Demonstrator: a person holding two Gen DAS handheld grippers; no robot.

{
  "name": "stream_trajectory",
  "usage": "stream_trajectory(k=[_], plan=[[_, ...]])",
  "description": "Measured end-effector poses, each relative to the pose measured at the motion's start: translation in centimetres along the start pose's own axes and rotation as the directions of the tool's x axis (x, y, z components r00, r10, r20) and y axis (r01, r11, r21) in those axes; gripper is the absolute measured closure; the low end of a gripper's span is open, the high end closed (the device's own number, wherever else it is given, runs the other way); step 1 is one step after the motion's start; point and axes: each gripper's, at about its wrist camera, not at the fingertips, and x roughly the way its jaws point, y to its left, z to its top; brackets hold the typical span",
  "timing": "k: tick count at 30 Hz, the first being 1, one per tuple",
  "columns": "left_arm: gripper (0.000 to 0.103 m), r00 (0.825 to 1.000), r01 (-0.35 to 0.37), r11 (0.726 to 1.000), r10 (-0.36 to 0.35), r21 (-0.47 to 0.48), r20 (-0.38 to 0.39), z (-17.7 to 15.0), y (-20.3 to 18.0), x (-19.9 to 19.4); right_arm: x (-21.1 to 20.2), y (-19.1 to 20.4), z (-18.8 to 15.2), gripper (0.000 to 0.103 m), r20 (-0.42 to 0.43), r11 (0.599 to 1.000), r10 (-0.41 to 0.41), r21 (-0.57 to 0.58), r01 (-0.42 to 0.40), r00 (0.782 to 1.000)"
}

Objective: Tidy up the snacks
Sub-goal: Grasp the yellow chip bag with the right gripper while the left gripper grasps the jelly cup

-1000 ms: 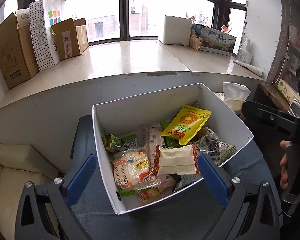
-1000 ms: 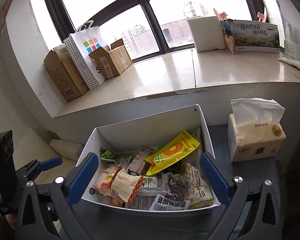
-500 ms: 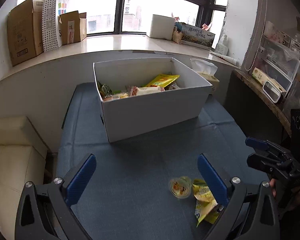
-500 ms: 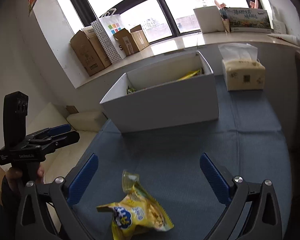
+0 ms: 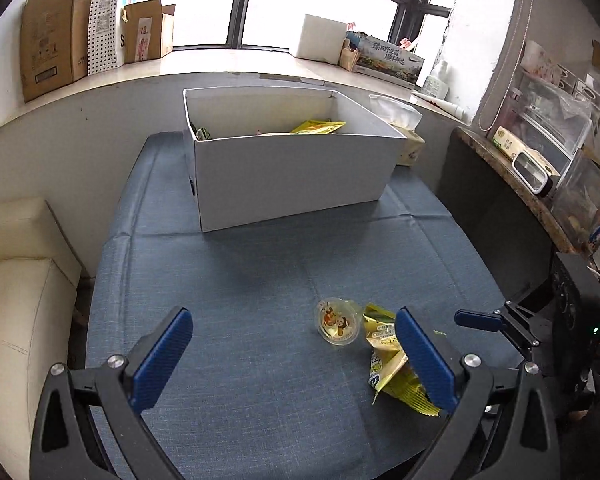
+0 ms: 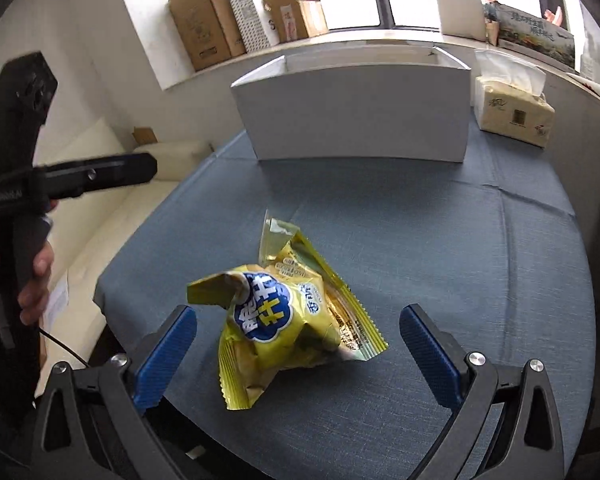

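A white box (image 5: 284,168) with several snacks inside stands at the far end of the blue table; it also shows in the right wrist view (image 6: 356,116). A yellow snack bag (image 6: 284,320) lies on the cloth between the open fingers of my right gripper (image 6: 300,344); in the left wrist view the bag (image 5: 388,360) lies at the right, partly behind my right-hand finger. A small round jelly cup (image 5: 337,320) sits just left of the bag. My left gripper (image 5: 296,352) is open and empty, above the near table.
The blue cloth table (image 5: 240,288) has a cream sofa (image 5: 16,280) to its left. A tissue pack (image 6: 512,108) stands right of the box. Cardboard boxes (image 5: 56,48) line the windowsill. A cluttered shelf (image 5: 548,168) runs along the right.
Both grippers pulled back from above the box toward the near end of the table and lowered. The yellow bag and jelly cup came into view; the right gripper now frames the bag.
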Motion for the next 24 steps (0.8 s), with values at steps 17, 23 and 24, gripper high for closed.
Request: stream_trajectory(k=[17,23,24], plan=[[0.0,0.999,-0.021,1.0,0.02,-0.007,-0.032,-0.7,0.3,1.5,2.5,-0.5,0.2,0.033,-0.029,1.0,-0.03,-0.008,0.03,0.999],[0.0,0.999,-0.021,1.0,0.021,-0.002,-0.047,-0.9,0.2,2.1,1.2,-2.3,-0.1,0.033,0.002,0.999,-0.001,0.054,0.001,1.0],[0.0,0.998,-0.023,1.0,0.023,0.001,-0.05,-0.8,0.1,2.2,0.9,-2.6,-0.1,0.033,0.012,0.998,-0.001,0.062,0.0,1.0]])
